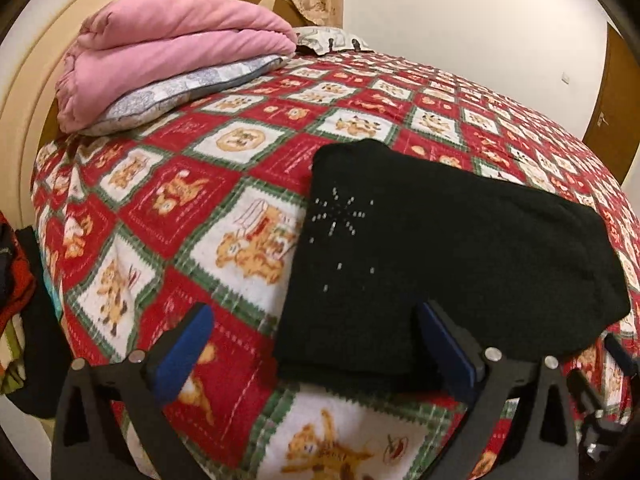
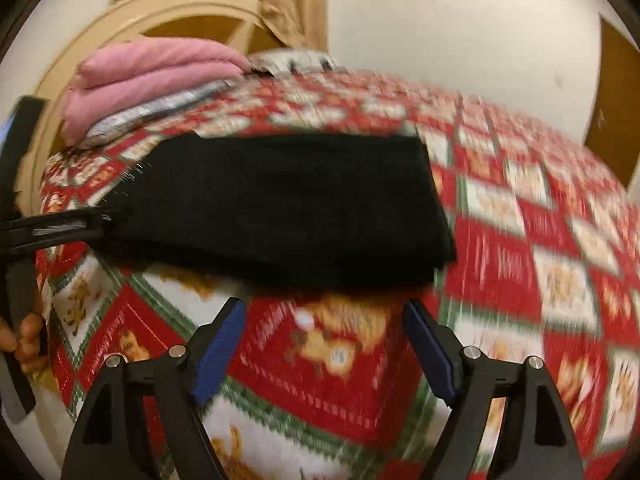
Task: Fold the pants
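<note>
Atop red patchwork bedspread (image 1: 168, 216), folded black pants (image 1: 440, 248); cream wall (image 1: 460, 12) behind.

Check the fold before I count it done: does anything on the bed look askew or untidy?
Nothing stands out. The black pants lie folded in a compact stack on the patterned bedspread, both grippers open and clear of them.

Your right gripper (image 2: 324, 344), jaws apart and empty, hangs just short of folded black pants (image 2: 288, 208) mid-bed (image 2: 540, 240).
</note>
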{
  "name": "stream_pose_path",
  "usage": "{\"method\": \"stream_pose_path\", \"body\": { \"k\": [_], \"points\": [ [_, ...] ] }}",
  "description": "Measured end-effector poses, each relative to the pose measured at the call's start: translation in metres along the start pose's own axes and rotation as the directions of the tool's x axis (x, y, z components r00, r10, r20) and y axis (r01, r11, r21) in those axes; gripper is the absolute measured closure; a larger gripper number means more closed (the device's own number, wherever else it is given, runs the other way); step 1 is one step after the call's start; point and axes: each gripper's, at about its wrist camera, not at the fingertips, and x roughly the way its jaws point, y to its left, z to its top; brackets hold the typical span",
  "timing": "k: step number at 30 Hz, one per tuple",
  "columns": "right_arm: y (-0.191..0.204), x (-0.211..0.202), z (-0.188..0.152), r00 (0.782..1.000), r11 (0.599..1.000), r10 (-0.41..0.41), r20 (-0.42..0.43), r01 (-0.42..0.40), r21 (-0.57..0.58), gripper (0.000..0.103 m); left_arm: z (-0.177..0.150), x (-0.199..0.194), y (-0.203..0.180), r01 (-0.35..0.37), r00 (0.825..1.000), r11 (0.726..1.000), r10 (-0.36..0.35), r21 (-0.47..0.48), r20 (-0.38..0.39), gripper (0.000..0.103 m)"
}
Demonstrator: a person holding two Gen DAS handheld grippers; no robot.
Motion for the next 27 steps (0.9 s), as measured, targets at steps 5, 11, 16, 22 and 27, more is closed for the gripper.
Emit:
{"method": "stream_pose_path", "body": {
  "k": [5, 11, 16, 22, 27],
  "points": [
    [-0.017, -0.018, -0.01, 0.999, 0.99, 0.031, 0.011, -0.032, 0.14, 0.021, -0.014, -0.013, -0.001, 0.016, 1.0, 1.0, -0.016, 0.019, -0.015, 0.0],
    [-0.023, -0.034, -0.019, 1.0, 0.974, 0.011, -0.003, -0.01, 0.226, 0.021, -0.043, -0.012, -0.018, 0.058, 0.995, 0.995, -0.051, 0.078, -0.091, 0.0],
    [-0.017, -0.052, -0.026, 0.999, 0.978, -0.047, 0.006, 0.045, 0.204, 0.021, -0.058, -0.023, -0.03, 0.061, 0.997, 0.991, -0.054, 0.116, -0.062, 0.0],
    [-0.006, -0.079, -0.028, 0.997, 0.984, -0.074, 0.025, 0.069, 0.165, 0.02, -0.058, -0.042, -0.032, 0.064, 0.996, 0.99, -0.057, 0.126, -0.062, 0.0],
    [0.006, -0.095, -0.03, 0.998, 0.99, -0.057, 0.037, 0.051, 0.13, 0.015, -0.065, -0.079, -0.031, 0.014, 0.999, 0.986, -0.021, 0.168, 0.037, 0.0]
  ]
}}
